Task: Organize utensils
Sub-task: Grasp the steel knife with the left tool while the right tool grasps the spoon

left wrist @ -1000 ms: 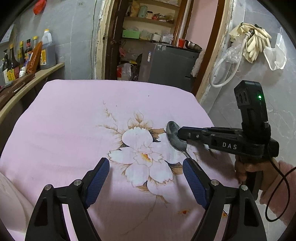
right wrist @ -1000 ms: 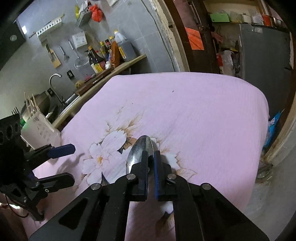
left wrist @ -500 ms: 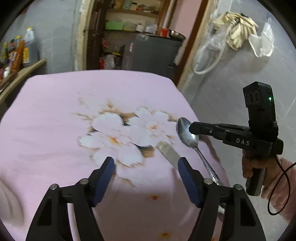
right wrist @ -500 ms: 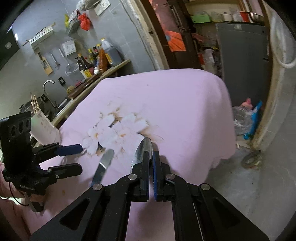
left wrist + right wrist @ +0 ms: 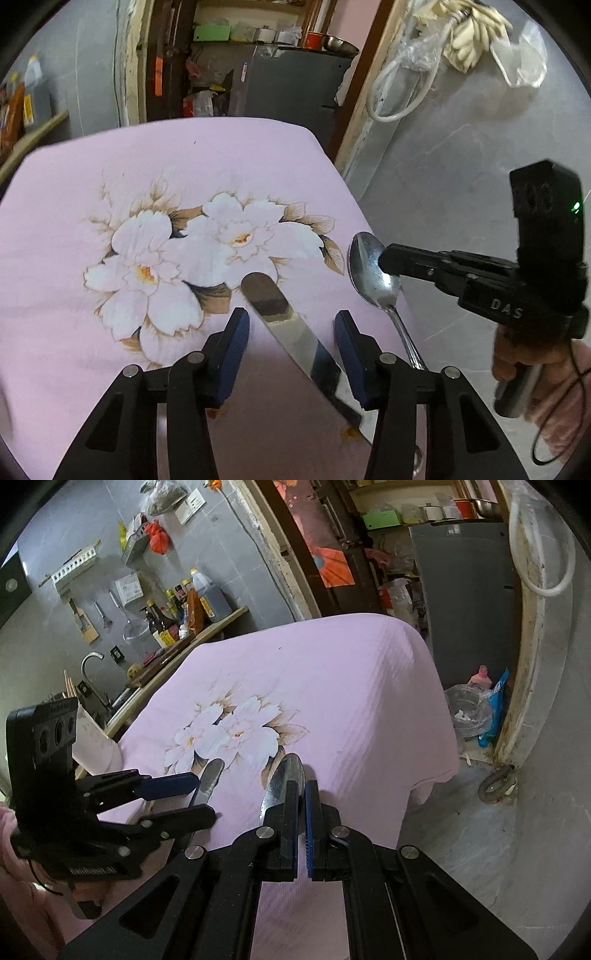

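The knife [image 5: 295, 332] lies on the pink cloth [image 5: 110, 177] between the closing, not-yet-touching pads of the left gripper [image 5: 291, 354] — blade slanting up-left across the gap — while the right gripper [image 5: 301, 830] pinches the spoon [image 5: 284, 779] alongside.

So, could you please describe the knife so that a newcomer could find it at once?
Start at the pink flowered cloth. Below its white blooms, a flat steel knife lies between the closing left gripper fingers. Unlike the spoon beside it, it has a straight, round-tipped blade.
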The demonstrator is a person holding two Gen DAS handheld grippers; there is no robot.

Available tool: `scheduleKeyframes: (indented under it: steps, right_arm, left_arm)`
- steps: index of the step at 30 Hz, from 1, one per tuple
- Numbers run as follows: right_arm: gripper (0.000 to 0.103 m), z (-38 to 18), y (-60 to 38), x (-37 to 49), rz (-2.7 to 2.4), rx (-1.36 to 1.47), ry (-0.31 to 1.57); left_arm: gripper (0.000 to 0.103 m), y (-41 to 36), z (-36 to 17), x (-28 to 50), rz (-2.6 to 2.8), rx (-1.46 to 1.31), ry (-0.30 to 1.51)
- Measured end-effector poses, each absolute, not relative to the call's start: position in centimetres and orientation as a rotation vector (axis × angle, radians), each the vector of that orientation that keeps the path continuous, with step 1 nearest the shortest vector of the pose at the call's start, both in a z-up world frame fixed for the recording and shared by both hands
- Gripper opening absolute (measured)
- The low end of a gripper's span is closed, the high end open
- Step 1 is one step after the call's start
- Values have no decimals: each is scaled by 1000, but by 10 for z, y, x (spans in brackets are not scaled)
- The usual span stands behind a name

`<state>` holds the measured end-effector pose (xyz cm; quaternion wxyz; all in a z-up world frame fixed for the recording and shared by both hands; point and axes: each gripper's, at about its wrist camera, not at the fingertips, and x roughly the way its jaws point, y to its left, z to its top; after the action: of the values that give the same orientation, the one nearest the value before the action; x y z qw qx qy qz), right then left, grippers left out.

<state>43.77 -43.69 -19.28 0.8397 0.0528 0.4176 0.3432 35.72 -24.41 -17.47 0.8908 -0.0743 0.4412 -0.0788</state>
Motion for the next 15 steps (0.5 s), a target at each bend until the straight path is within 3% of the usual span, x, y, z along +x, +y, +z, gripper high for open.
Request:
scheduleKeyframes:
  steps: [15]
  right_arm:
    - [3, -197, -431, 419, 686, 155, 906]
  left_arm:
    - [23, -240, -170, 346, -152, 34, 936]
